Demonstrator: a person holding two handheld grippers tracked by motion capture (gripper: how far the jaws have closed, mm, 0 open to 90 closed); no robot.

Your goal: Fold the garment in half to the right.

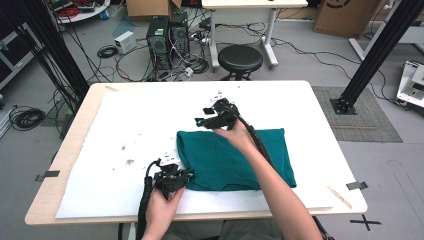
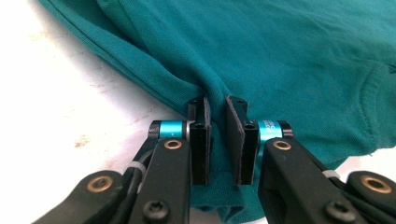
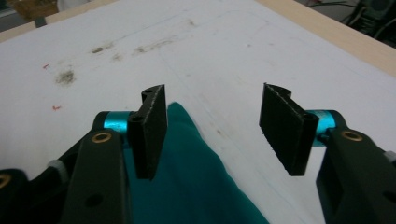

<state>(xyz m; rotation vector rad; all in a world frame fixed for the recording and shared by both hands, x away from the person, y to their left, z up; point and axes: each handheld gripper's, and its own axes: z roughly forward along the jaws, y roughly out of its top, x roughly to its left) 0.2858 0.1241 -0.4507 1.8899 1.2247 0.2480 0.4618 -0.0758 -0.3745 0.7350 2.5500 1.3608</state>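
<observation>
A teal shirt [image 1: 235,160] lies folded flat on the white sheet [image 1: 140,120] that covers the table. At the shirt's near left corner, my left gripper [image 1: 187,175] pinches a ridge of the cloth. In the left gripper view the teal shirt [image 2: 280,56] bunches up between the nearly closed pads of the left gripper [image 2: 217,105]. My right gripper [image 1: 204,115] is at the shirt's far left corner, low over the sheet. In the right gripper view the right gripper [image 3: 212,95] stands open, and a corner of the shirt [image 3: 187,172] lies beside one jaw, not gripped.
The wooden table edge [image 1: 75,145] frames the white sheet, which has small dark marks [image 1: 129,161] left of the shirt. Behind the table stand a black stool [image 1: 240,59], computer towers [image 1: 167,42] and black frame posts [image 1: 385,50].
</observation>
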